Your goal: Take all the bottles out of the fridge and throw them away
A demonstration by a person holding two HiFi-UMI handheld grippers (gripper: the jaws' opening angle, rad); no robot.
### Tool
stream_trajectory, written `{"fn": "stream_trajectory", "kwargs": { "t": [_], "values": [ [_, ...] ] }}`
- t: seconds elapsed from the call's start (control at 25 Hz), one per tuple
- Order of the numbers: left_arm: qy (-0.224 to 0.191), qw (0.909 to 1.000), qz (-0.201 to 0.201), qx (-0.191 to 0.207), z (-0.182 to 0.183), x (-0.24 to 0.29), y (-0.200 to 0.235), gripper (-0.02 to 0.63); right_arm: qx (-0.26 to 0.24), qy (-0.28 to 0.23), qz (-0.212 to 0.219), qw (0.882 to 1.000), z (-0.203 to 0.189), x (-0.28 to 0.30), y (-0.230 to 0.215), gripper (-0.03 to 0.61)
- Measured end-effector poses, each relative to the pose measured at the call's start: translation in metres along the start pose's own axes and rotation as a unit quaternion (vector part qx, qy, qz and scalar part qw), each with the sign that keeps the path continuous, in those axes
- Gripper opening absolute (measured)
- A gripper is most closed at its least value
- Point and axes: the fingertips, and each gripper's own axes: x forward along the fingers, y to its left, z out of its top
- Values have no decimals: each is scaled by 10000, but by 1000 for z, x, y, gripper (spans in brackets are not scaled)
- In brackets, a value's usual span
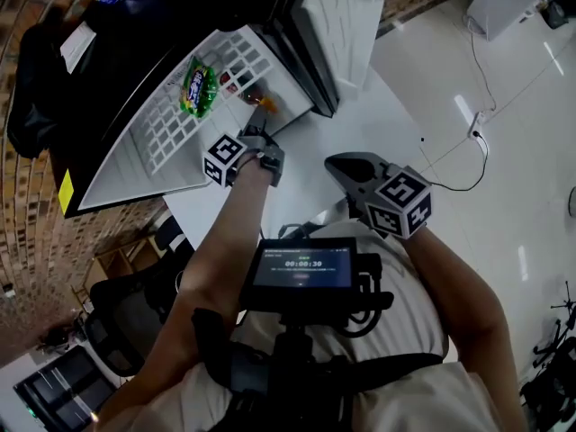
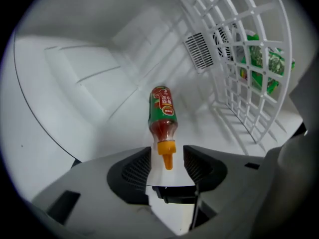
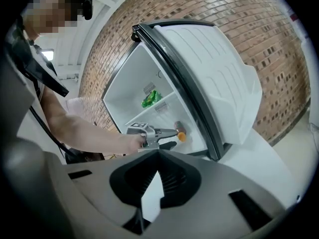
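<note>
Centre frame, the left hand-held gripper, jaws wide, flanks the orange nozzle of a red, green-labelled plastic sauce bottle lying inside the white fridge; closing further up its body looks surer.

The left arm is reaching forward, almost straight. It is holding the left gripper a little downward, and its jaws are standing apart. The right arm is bending at the elbow and holding the right gripper nearer to the body. Its jaws are meeting at the tips.
</note>
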Motion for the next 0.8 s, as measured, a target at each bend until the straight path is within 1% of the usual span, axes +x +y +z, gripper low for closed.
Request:
{"fn": "stream_trajectory", "kwargs": {
  "t": [0.08,0.16,0.24,0.36,0.52,0.56,0.6,0.64,0.72,0.8],
  "values": [
    [22,9998,33,-219,-2,9,0,221,26,-2,-33,10000,1,-1,-5,2],
    [17,9986,-6,-529,-3,17,-1,273,52,7,-35,10000,0,-1,-7,2],
    [-21,9971,-113,-749,-2,24,-3,273,73,38,-33,10000,-3,-2,-8,2],
    [13,9956,-227,-906,0,34,-7,275,108,71,-83,9999,-6,-6,-13,2],
    [45,9928,-277,-1167,5,47,-11,280,164,118,-167,9997,-10,-11,-20,2],
    [27,9929,-230,-1170,5,48,-10,281,169,129,-174,9996,-10,-12,-21,2],
    [25,9940,-145,-1086,6,49,-8,245,172,134,-176,9996,-10,-12,-22,2],
    [38,9955,-66,-940,6,48,-6,153,173,135,-174,9996,-10,-11,-22,2],
    [96,9979,-35,-633,5,45,-5,153,169,141,-165,9996,-9,-10,-23,2],
    [150,9991,-97,-387,4,40,-5,149,161,151,-145,9997,-9,-9,-23,2]
  ]
}}
